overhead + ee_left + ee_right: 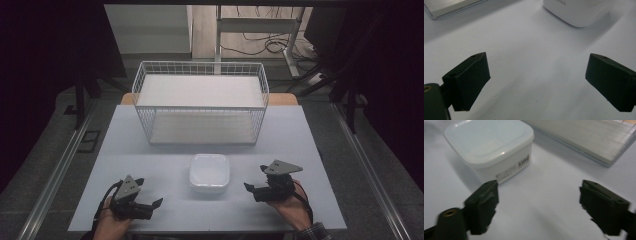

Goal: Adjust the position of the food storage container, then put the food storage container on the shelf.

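A white square container (pixel 210 172) sits on the table's front middle, also seen as the container (pixel 490 147) in the right gripper view and the container (pixel 576 11) at the top of the left gripper view. My right gripper (pixel 252 189) rests to its right, jaws wide apart with nothing between them; the same right gripper (pixel 537 207) points just past the container's labelled corner. My left gripper (pixel 152 204) lies near the front left edge, open and empty, and the left gripper (pixel 536 82) looks over bare table.
A white wire basket (pixel 200 102) with a flat white shelf stands at the back of the pale table (pixel 165 150). Its base edge (pixel 584 142) lies beyond the container. Dark floor and table legs surround the table.
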### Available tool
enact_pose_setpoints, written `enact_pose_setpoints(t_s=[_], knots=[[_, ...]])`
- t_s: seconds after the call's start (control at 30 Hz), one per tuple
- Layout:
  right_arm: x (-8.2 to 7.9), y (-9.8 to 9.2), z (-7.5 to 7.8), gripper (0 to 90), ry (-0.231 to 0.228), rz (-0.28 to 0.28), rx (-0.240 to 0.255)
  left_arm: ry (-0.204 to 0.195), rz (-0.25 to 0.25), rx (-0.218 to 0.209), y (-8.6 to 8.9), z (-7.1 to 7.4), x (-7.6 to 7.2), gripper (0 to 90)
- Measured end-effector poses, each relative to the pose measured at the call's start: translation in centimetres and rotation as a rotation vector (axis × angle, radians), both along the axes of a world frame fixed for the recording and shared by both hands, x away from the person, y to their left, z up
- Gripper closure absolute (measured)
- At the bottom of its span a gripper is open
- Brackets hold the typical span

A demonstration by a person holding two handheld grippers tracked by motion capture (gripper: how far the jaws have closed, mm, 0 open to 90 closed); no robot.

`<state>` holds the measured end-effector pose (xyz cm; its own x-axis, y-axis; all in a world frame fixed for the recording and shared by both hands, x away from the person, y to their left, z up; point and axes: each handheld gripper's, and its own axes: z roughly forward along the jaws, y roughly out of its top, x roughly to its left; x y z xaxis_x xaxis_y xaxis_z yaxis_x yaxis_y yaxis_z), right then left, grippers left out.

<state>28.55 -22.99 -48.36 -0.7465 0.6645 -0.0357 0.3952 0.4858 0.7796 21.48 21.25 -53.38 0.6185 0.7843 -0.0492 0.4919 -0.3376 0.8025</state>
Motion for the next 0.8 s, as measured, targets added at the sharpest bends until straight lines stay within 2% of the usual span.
enact_pose_setpoints(t_s=[0.1,0.23,0.33,0.47,0.63,0.8], knots=[[-0.2,0.0,-0.5,5.6,0.005,-0.004,-0.027,0.005,0.008,-0.003,0.0,0.0,0.0,5.0],[0.0,0.1,-0.6,3.2,0.01,-0.004,-0.023,0.022,0.014,-0.023,-0.1,0.0,0.2,6.0],[0.2,0.2,-0.6,1.8,0.019,-0.003,-0.008,0.052,0.009,-0.073,-0.1,0.3,0.7,6.8],[0.5,0.4,-0.6,3.3,0.041,0.015,0.025,0.045,-0.015,-0.066,-0.9,0.7,1.3,6.6],[0.7,1.1,-0.2,5.0,0.035,0.024,0.046,0.032,-0.039,-0.074,-1.9,1.5,2.2,8.7],[1.2,2.6,0.3,2.7,0.054,0.033,0.056,0.041,-0.076,-0.143,-3.0,2.8,4.2,13.9]])
